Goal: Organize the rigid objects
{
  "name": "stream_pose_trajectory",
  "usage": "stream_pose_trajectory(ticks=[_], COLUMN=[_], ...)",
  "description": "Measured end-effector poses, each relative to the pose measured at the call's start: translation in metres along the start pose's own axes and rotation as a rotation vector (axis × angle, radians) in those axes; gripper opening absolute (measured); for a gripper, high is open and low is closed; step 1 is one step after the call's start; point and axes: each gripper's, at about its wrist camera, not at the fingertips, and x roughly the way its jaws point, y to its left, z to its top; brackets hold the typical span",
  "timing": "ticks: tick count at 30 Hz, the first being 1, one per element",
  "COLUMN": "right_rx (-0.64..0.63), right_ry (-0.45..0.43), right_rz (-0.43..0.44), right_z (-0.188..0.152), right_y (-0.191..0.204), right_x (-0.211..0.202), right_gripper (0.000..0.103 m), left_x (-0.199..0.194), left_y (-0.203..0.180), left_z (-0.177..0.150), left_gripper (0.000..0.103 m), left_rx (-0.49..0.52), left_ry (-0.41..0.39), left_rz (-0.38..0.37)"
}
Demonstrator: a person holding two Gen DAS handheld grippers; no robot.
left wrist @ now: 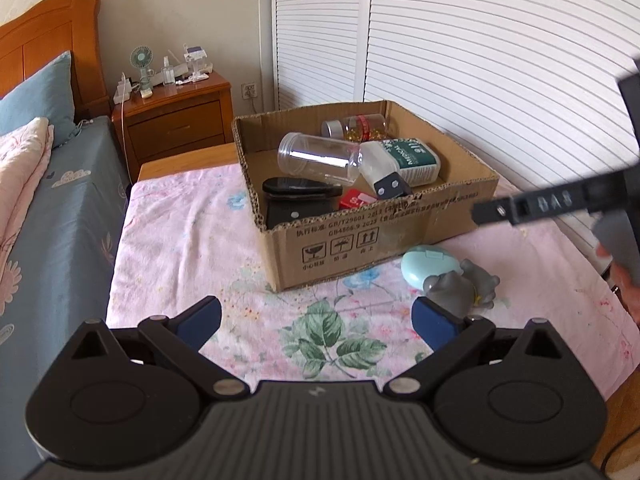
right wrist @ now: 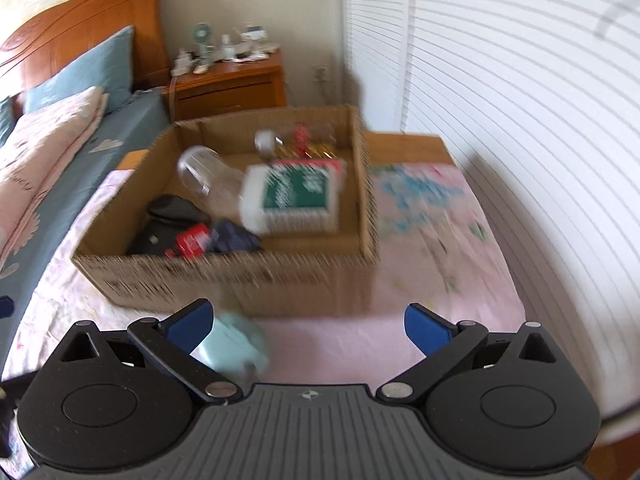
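Two small things, a pale blue egg-shaped case and a grey toy, lie touching each other on the floral cloth before the cardboard box, just beyond the right finger of the open, empty left gripper. From the right wrist, blurred, the case sits just beside the left finger of the right gripper, whose jaws are spread wide and empty, with the box just beyond.

I see a worktop under a pink floral cloth. On the cloth sit a cardboard box, a pale blue egg-shaped case just before it, and a grey toy touching the case.
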Motion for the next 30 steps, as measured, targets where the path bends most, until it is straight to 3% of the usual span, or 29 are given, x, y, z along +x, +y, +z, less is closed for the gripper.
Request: stream_pose_trajectory(ticks=[8, 17, 24, 30], right_rx=[0.015, -0.011, -0.024, -0.040], right_ry=[0.056, 0.077, 0.076, 0.071], right_rz=[0.231, 0.175, 0.177, 0.181], right_z=[-0.035, -0.048, -0.052, -0.053], right_y=[0.014, 0.041, 0.045, 0.043], right_x=[0.004, 0.030, 0.033, 0.026], right_gripper=[0.103, 0.103, 0.081, 0.077], left_x=[-0.004, -0.005, -0.001, 0.003], left_y=[0.005, 0.012, 0.011, 0.007], left_z=[-0.005, -0.008, -0.008, -0.007], left_gripper=[0.101, 0.101, 0.101, 0.101], left_rx=[-0.023, -0.039, -0.041, -0.030], left_ry=[0.001, 0.010, 0.025, 0.034], left_rz=[0.004, 0.028, 0.035, 0.035])
